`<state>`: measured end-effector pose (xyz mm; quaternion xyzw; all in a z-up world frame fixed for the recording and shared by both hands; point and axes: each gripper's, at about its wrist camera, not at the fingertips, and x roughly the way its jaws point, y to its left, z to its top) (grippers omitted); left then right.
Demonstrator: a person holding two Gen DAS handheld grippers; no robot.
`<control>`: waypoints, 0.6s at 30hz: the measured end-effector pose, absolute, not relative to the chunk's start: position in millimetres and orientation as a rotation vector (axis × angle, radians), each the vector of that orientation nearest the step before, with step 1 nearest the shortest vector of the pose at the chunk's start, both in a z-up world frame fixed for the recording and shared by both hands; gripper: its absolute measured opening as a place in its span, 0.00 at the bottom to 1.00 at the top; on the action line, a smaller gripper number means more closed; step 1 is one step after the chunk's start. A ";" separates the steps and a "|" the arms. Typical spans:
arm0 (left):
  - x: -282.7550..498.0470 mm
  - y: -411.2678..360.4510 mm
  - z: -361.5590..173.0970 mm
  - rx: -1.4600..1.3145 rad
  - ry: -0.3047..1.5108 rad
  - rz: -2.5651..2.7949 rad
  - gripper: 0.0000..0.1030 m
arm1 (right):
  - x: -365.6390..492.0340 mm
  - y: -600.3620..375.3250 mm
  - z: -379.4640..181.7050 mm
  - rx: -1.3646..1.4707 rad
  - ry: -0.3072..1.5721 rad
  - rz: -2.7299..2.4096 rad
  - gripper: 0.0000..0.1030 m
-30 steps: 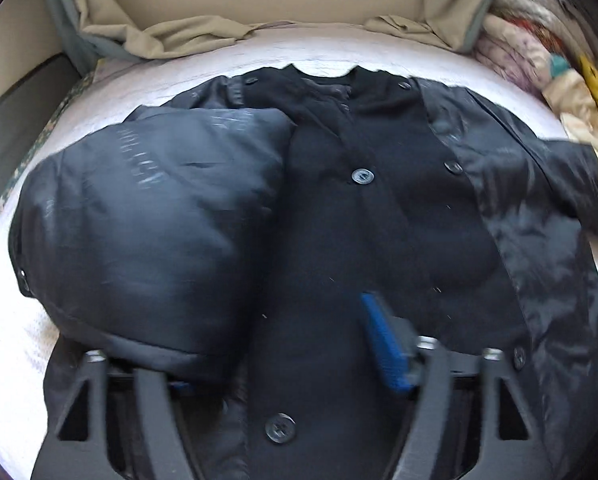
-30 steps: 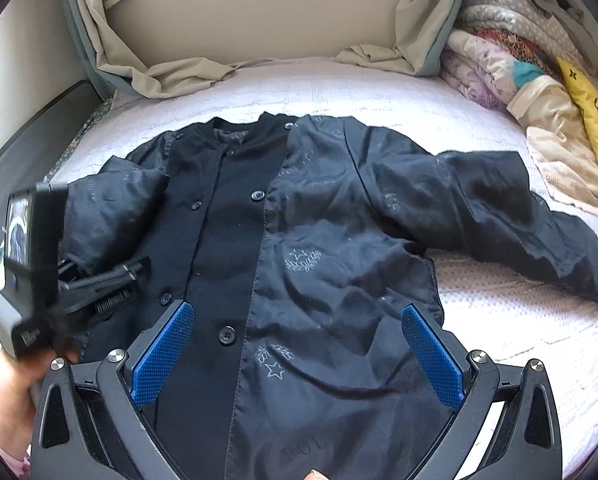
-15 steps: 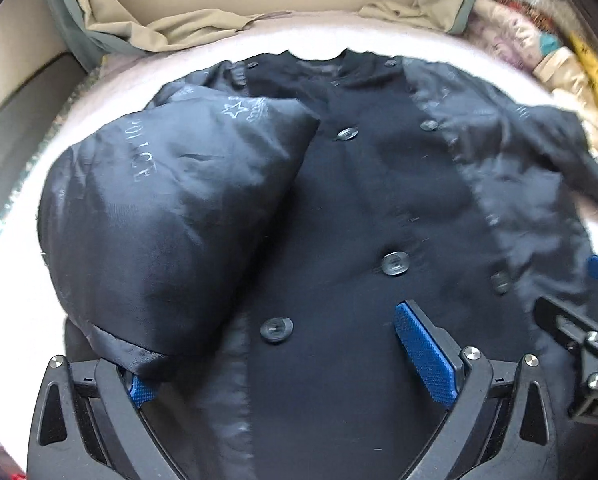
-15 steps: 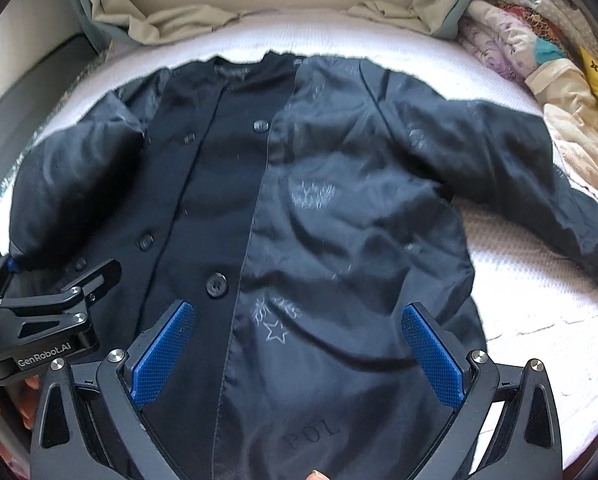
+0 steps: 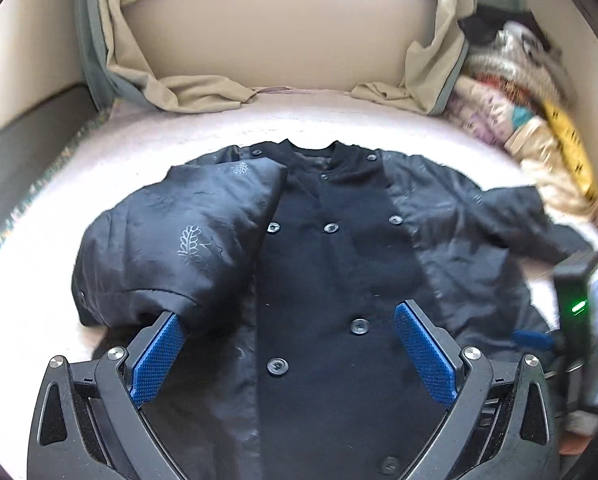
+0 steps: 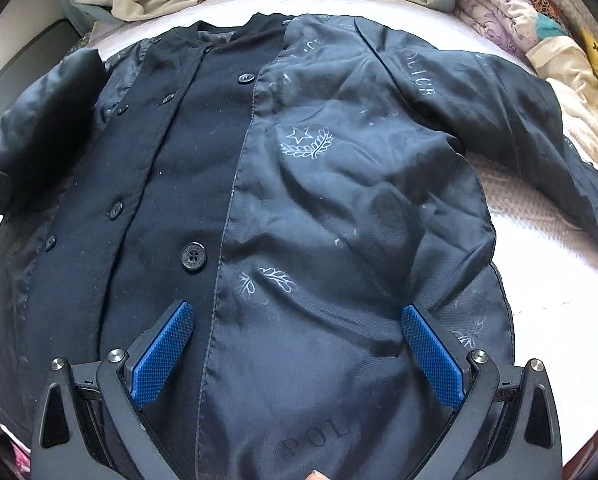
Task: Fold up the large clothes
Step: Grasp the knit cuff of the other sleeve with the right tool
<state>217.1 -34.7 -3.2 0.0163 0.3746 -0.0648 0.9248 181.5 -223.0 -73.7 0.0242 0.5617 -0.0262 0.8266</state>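
Note:
A black coat point(image 5: 331, 264) lies spread on the white bedspread point(image 5: 147, 148), lining side out at both flanks, with a row of buttons down its dark middle. Its left sleeve point(image 5: 179, 248) is folded in over the body; the right sleeve point(image 6: 515, 120) stretches out to the right. My left gripper point(image 5: 291, 356) is open and empty above the coat's lower middle. My right gripper point(image 6: 299, 348) is open and empty above the printed lining point(image 6: 339, 200) near the hem. The right gripper also shows at the left wrist view's right edge point(image 5: 575, 308).
Beige curtains point(image 5: 203, 92) hang onto the bed's far edge below a window sill. A pile of folded patterned clothes point(image 6: 559, 40) lies at the far right of the bed. A dark floor strip point(image 5: 31, 128) runs along the bed's left side.
My left gripper let go of the folded left sleeve, opened and drew back. The sleeve now rests on the coat. My right gripper moved down closer over the lining.

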 end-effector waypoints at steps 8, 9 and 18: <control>210.6 -18.8 -11.8 -0.100 0.849 -0.207 1.00 | 184.5 -218.8 -84.3 0.025 1.207 -0.075 1.00; 208.8 -14.3 -12.4 -0.117 0.859 -0.202 1.00 | 184.1 -219.2 -84.5 0.029 1.212 -0.075 1.00; 170.0 38.4 -30.7 -0.222 0.892 0.029 1.00 | 177.6 -212.0 -82.1 -0.019 1.164 -0.082 1.00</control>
